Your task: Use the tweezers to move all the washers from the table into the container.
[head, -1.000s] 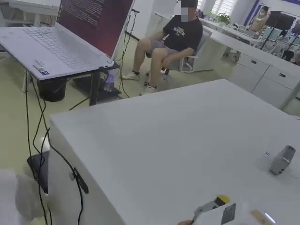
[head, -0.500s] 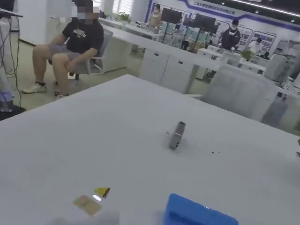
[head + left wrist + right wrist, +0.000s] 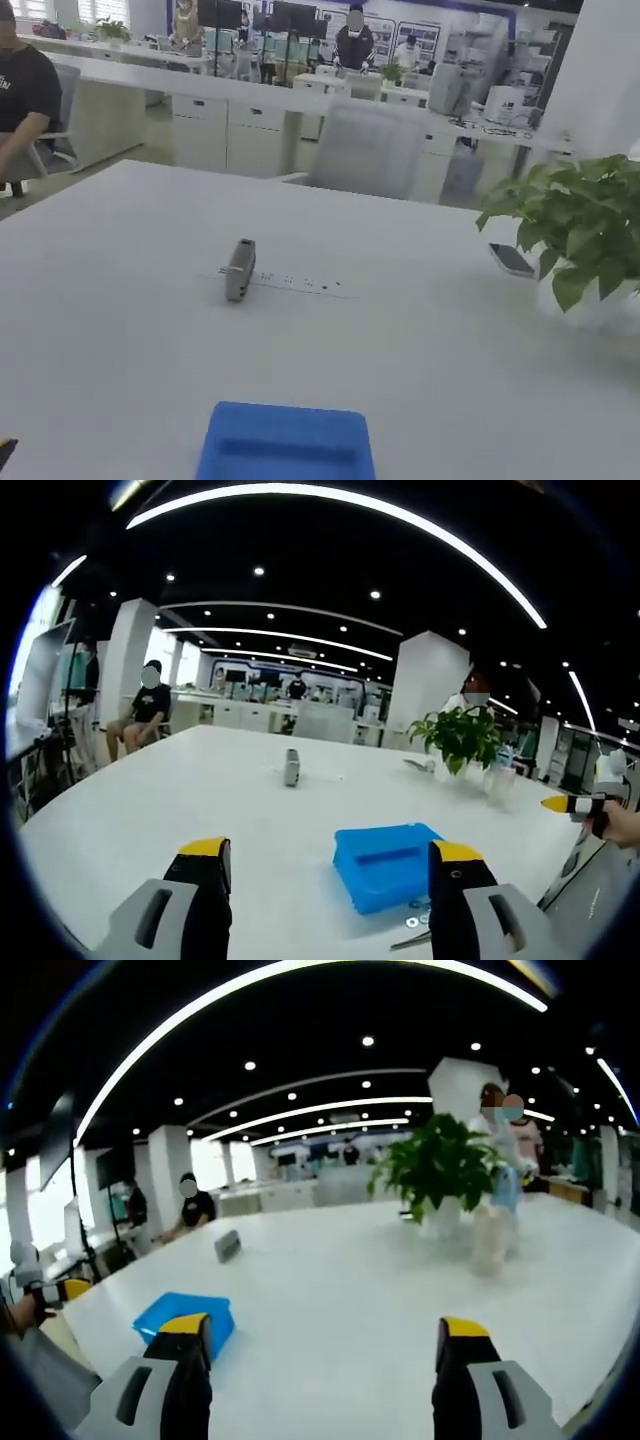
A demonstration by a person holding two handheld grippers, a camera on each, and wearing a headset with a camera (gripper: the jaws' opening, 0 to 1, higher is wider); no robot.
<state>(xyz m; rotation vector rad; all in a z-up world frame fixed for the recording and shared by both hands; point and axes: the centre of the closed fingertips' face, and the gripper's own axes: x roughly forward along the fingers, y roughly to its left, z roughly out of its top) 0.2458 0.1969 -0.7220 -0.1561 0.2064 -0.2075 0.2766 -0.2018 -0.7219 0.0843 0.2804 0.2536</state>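
Observation:
A blue container (image 3: 285, 442) sits near the front of the white table (image 3: 120, 330). In the left gripper view the container (image 3: 385, 864) lies ahead and slightly right, with a few small washers (image 3: 416, 911) and the metal tweezers (image 3: 408, 941) on the table by its near corner. My left gripper (image 3: 330, 850) is open and holds nothing. My right gripper (image 3: 323, 1325) is also open and empty, with the container (image 3: 186, 1321) off to its left. The other gripper (image 3: 577, 804) shows at the far right, held in a hand.
A small grey device (image 3: 240, 268) lies mid-table with tiny marks beside it. A potted plant (image 3: 580, 235) and a phone (image 3: 512, 260) stand at the right. A pale bottle (image 3: 490, 1241) stands by the plant (image 3: 436, 1172). People sit and stand around the office.
The head camera has swung to the right, from the laptop stand and table corner to the table's middle. The blue container, plant and phone have come into view. Nothing on the table moved.

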